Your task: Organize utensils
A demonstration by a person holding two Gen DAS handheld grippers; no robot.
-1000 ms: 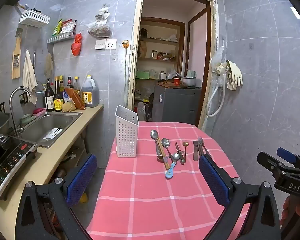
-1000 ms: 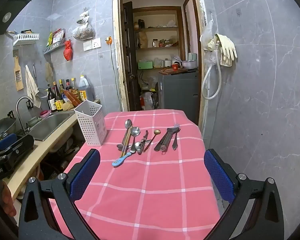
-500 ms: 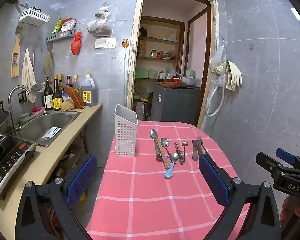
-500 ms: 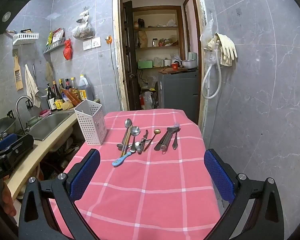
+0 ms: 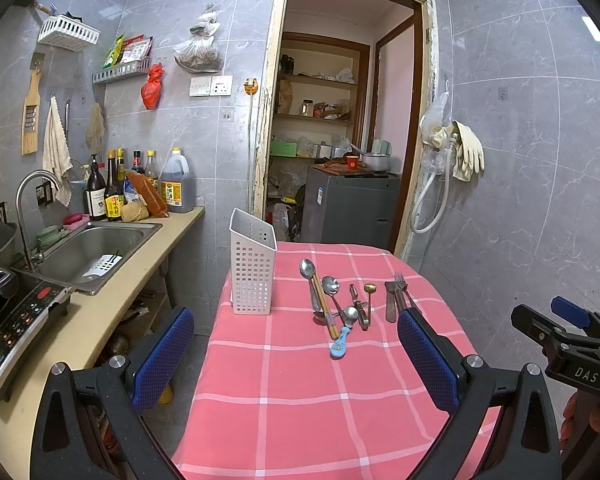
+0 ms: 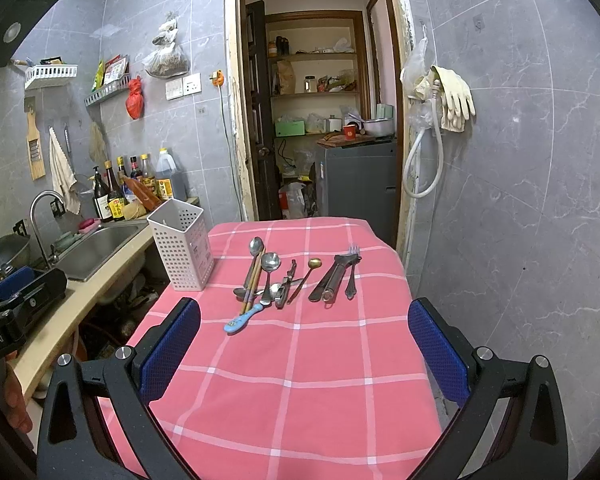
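The small grey-tiled kitchen held a table (image 6: 300,380) in pink check cloth. Both the left gripper (image 5: 296,356) and the right gripper (image 6: 304,344) hung wide-jawed and empty over its near end. Beyond them the utensils (image 6: 292,276) lay untouched, handles mostly toward the grippers, long axes running front to back. The white caddy (image 6: 182,246) stood upright, left. Sorting looked unstarted; next, I judged, a reach and pinch across one handle.

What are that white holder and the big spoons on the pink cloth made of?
The white holder looks like matte moulded plastic, judging by its grid of square holes. The big spoons look like polished steel, since their bowls shine. The blue-handled spoon has a glossy handle, plastic or ceramic.
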